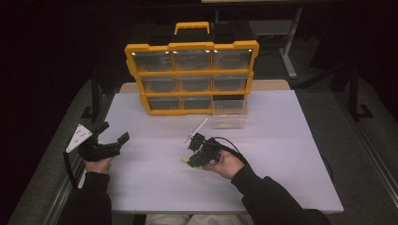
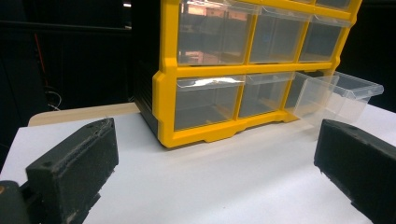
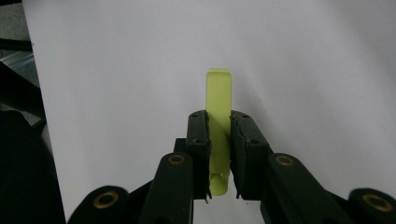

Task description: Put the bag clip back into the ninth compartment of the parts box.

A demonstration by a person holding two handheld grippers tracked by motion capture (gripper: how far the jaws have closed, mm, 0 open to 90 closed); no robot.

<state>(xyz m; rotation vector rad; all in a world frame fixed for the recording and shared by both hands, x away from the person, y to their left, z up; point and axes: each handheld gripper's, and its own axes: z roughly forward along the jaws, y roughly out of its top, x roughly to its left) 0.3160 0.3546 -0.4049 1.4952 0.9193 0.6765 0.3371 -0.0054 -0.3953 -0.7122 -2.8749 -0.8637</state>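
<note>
While the left tool (image 1: 112, 137) gapes, the right tool (image 3: 219, 122) clamps 1 yellow-green strip (image 3: 219, 98), seemingly light, stiff plastic, at mid-length.

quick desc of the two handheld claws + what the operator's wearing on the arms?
Both claws are black. The left claw has chunky rectangular jaws with rough-textured pads and carries a grey three-cornered plate on top. The right claw has linkage arms with brass-coloured pivot pins and trails a black cable. Dark long sleeves cover both forearms.
</note>
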